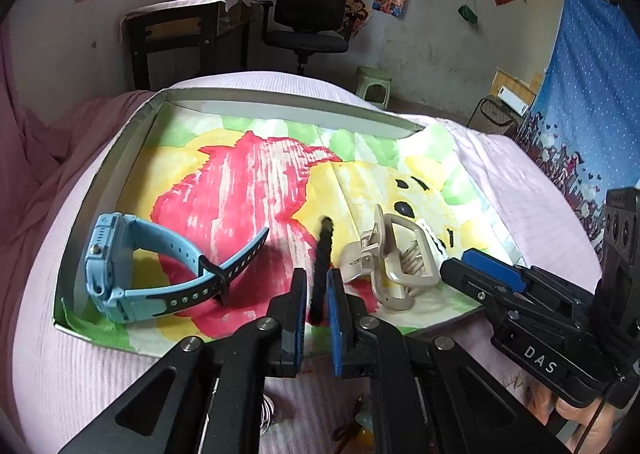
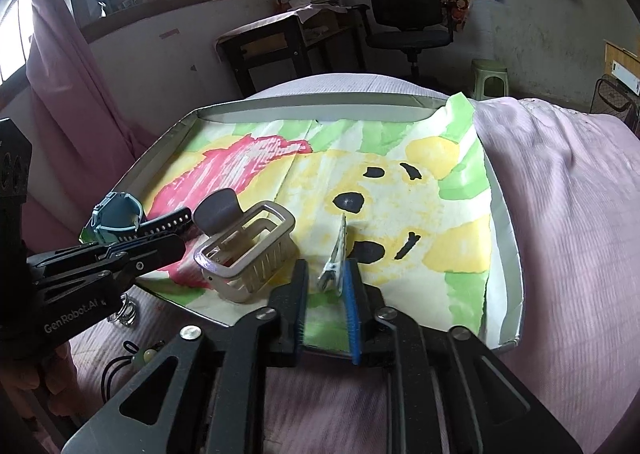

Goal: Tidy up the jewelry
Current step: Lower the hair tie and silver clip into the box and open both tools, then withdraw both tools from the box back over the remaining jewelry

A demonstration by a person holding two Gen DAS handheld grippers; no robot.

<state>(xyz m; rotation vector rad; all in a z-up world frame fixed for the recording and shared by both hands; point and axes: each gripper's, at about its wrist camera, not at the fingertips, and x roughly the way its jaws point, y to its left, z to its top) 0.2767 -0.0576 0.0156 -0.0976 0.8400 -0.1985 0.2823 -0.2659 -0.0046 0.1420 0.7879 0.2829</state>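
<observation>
Left hand-held gripper (image 1: 317, 296) narrow w/ black hair tie (image 1: 322, 262) btwn pads, right hand-held gripper (image 2: 327, 286) narrow round silver clip (image 2: 335, 254).

Blue watch (image 1: 132, 274), beige claw clip (image 1: 394, 258) — in tray (image 1: 280, 102)

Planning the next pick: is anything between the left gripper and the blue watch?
Nothing blocks the path: the left gripper sits right of the blue watch, only painted paper between. A black strip lies in its open jaws.
</observation>
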